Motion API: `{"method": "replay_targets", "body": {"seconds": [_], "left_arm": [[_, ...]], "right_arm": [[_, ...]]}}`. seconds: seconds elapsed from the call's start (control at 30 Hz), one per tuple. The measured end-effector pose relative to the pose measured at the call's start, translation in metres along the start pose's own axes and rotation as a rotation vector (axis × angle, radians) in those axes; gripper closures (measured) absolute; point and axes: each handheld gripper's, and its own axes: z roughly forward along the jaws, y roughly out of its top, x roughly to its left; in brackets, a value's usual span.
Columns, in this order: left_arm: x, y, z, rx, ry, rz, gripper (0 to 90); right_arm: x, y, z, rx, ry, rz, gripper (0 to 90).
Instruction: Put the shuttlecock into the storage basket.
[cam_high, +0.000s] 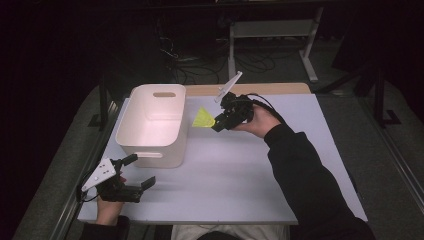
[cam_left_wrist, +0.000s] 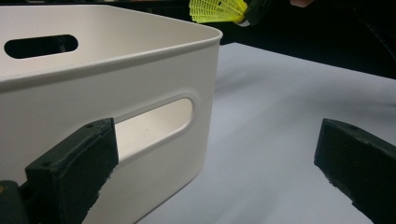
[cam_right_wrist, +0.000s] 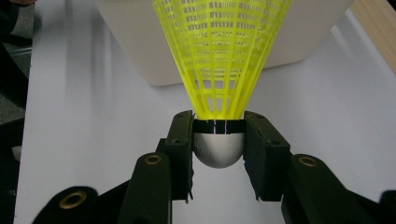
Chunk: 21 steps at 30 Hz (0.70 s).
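The high view looks forward and down from above the person's side of the surface (cam_high: 240, 175), taking in the white bin (cam_high: 152, 125) from afar. The left gripper view sits low, just beside the bin's (cam_left_wrist: 93, 93) near wall, facing along it. The right gripper view looks toward the bin (cam_right_wrist: 140, 46) from close by, past a yellow shuttlecock (cam_right_wrist: 219, 60). All 3 views share bin and shuttlecock.

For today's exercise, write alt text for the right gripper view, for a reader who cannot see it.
The right gripper clamps a yellow shuttlecock by its rounded grey base, mesh skirt fanning upward. Behind it stands a white bin on a pale table.
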Motion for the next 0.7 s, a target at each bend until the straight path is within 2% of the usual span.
{"method": "replay_targets", "body": {"seconds": [0.4, 0.7], "left_arm": [[0.0, 0.0, 0.0, 0.002, 0.001, 0.0, 0.0], [0.0, 0.0, 0.0, 0.002, 0.001, -0.001, 0.0]], "right_arm": [[0.005, 0.016, -0.01, -0.01, -0.015, -0.031, 63.2], [0.005, 0.028, -0.015, -0.033, -0.01, -0.029, 63.2]]}}
